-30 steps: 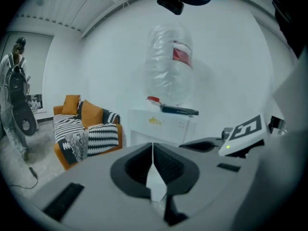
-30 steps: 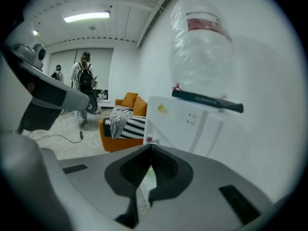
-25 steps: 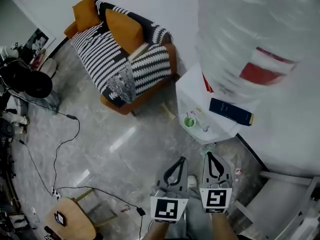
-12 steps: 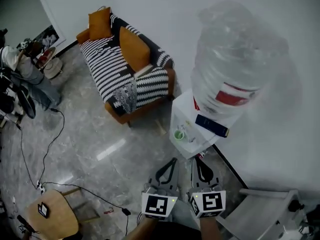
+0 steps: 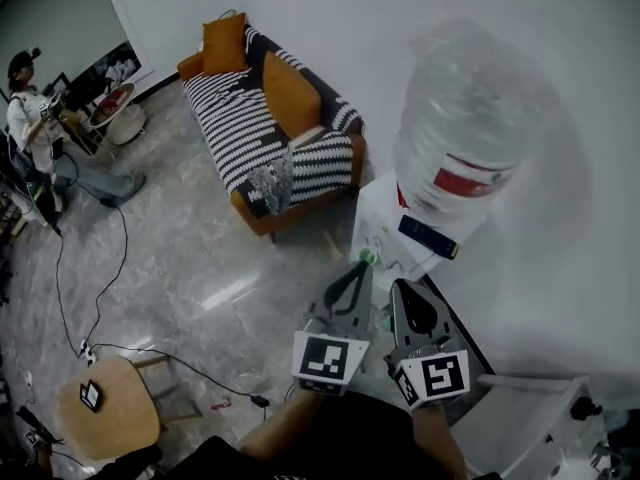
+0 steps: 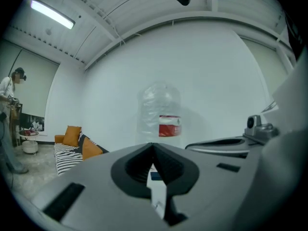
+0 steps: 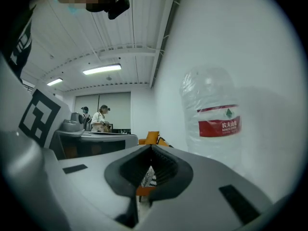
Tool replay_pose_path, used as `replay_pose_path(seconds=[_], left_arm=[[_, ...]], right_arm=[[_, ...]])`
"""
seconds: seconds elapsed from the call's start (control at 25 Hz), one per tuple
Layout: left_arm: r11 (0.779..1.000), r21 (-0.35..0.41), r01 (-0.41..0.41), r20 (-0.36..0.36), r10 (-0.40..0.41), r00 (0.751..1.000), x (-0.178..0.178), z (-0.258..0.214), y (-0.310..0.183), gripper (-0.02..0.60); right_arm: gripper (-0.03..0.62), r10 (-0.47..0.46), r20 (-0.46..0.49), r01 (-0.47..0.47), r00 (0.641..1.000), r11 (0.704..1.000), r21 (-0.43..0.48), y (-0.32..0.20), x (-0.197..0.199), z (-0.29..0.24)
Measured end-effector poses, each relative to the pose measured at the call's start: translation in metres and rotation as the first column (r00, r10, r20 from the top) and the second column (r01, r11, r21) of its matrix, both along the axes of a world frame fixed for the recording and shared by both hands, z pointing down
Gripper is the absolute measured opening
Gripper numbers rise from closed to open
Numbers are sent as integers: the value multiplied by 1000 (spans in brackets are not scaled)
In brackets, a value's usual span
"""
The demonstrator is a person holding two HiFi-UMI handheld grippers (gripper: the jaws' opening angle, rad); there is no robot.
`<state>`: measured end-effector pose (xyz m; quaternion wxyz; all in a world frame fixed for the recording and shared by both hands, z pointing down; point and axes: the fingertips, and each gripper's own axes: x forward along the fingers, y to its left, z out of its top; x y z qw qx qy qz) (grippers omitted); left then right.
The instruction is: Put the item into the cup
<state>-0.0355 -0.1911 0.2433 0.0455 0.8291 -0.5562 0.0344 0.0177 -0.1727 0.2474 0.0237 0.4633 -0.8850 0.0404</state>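
Observation:
A small green cup [image 5: 367,257] stands on the white top of a water dispenser [image 5: 385,230], next to a dark blue box [image 5: 428,236]. I cannot make out a separate item for the cup. In the head view my left gripper [image 5: 360,266] points up at the dispenser. Its tip overlaps the cup's near side. My right gripper [image 5: 401,288] is beside it, just short of the dispenser's front edge. Both are shut with nothing between the jaws, as the left gripper view [image 6: 153,146] and the right gripper view [image 7: 151,148] also show.
A large clear water bottle [image 5: 470,128] with a red label tops the dispenser against the white wall. A striped sofa with orange cushions [image 5: 270,138] stands to the left. A wooden stool [image 5: 105,408] and floor cables lie behind me. A white rack [image 5: 530,418] is at the lower right.
Both grippers have moved forward and up toward the dispenser top; the left tip now reaches the green cup. The head view has shifted too. Both stay shut.

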Motion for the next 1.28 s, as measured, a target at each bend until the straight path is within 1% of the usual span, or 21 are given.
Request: replay_pose_path(seconds=[0.04, 0.16, 0.24, 0.32, 0.4, 0.56, 0.72, 0.96, 1.08, 1.28], left_arm=[[1000, -1, -1, -6, 1, 1000, 2, -4, -1, 12], [999, 42, -19, -15, 20, 1000, 10, -19, -1, 12], [998, 54, -17, 2, 17, 1000, 12, -24, -2, 13], [997, 68, -37, 27, 35, 999, 15, -29, -4, 13], [996, 81, -48, 36, 45, 998, 17, -34, -3, 14], [994, 103, -44, 21, 42, 999, 18, -40, -5, 12], [991, 112, -68, 49, 63, 997, 23, -43, -7, 13], [994, 100, -42, 35, 39, 999, 22, -39, -12, 13], [994, 101, -52, 42, 48, 998, 25, -38, -14, 12], [994, 92, -61, 10, 60, 998, 30, -34, -13, 12]], right_arm=[[11, -3, 20, 2, 1000, 1000, 17, -2, 1, -7], [11, 6, 92, -13, 996, 997, 70, -9, 11, -29], [9, 22, 98, -30, 995, 996, 81, -15, 16, -31], [11, 30, 105, -39, 994, 996, 82, -20, 19, -32], [9, 30, 113, -40, 993, 996, 83, -21, 20, -33], [9, 15, 106, -26, 994, 994, 106, -25, 16, -37], [11, 8, 94, -18, 996, 994, 108, -27, 16, -37], [11, 7, 87, -17, 996, 994, 107, -30, 17, -36], [11, 10, 88, -19, 996, 995, 103, -33, 19, -32], [9, -2, 69, -4, 998, 996, 93, -30, 21, -32]])
